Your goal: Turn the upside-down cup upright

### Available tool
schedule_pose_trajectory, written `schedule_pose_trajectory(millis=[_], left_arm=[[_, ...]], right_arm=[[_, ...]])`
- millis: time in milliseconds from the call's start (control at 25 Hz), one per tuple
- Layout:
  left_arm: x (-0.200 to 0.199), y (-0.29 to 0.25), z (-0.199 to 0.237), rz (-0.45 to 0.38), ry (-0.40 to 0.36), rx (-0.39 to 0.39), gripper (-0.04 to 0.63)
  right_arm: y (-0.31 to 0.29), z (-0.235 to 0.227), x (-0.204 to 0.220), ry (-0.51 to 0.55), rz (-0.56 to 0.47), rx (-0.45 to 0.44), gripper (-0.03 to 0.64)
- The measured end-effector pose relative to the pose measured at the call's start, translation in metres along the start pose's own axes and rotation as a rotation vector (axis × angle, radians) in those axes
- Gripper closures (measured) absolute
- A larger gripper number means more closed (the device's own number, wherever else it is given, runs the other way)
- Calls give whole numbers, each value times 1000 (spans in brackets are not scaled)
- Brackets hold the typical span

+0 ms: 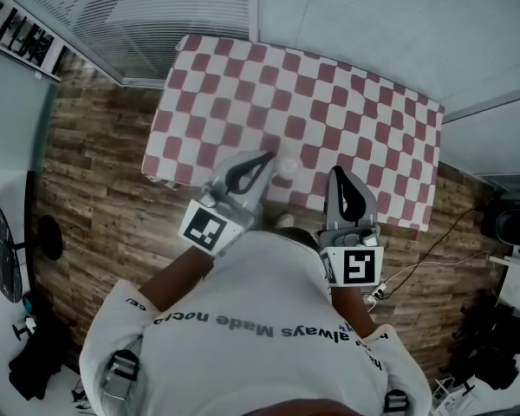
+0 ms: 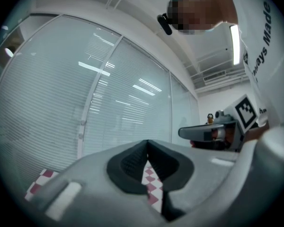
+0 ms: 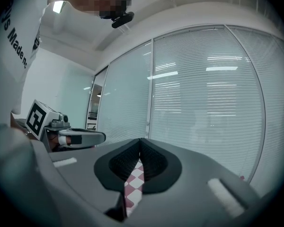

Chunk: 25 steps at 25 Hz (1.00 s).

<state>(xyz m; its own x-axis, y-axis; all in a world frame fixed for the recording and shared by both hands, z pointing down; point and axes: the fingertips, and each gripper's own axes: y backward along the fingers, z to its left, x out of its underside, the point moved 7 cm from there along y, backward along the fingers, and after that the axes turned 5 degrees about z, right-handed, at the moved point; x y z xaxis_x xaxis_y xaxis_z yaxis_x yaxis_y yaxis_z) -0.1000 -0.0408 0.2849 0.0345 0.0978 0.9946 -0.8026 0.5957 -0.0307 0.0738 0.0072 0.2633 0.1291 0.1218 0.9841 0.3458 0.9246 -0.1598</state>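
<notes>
A small pale cup (image 1: 286, 167) stands on the red-and-white checked tablecloth (image 1: 347, 111) near the table's front edge; which way up it is I cannot make out. My left gripper (image 1: 268, 156) hovers just left of the cup, its jaws shut and empty. My right gripper (image 1: 337, 173) is to the cup's right, also shut with nothing in it. In the left gripper view the closed jaws (image 2: 147, 143) show only a strip of checked cloth below, with the right gripper (image 2: 213, 132) alongside. The right gripper view shows its closed jaws (image 3: 140, 141) and the left gripper (image 3: 75, 137). Neither gripper view shows the cup.
The table stands against glass walls with blinds (image 1: 182, 7) on a wooden floor (image 1: 95, 180). A black fan (image 1: 2, 250) stands at the left. Cables (image 1: 416, 271) and dark gear (image 1: 503, 336) lie on the floor at the right.
</notes>
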Motion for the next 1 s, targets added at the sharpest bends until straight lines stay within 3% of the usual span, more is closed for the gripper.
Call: schedule_pose_trajectory(millis=[200,400,1000], left_arm=[[5,-2,-8,-9,-3,-17,591],[25,-7,-7,34,0,-19,568],[110,-14,-1,139,-18,-42,537]], right_arm=[[5,-4,4,19,13,-26,614],[-2,-8,29,-3,49,-55,593],[-20,4,124,-64,122,-141,414]])
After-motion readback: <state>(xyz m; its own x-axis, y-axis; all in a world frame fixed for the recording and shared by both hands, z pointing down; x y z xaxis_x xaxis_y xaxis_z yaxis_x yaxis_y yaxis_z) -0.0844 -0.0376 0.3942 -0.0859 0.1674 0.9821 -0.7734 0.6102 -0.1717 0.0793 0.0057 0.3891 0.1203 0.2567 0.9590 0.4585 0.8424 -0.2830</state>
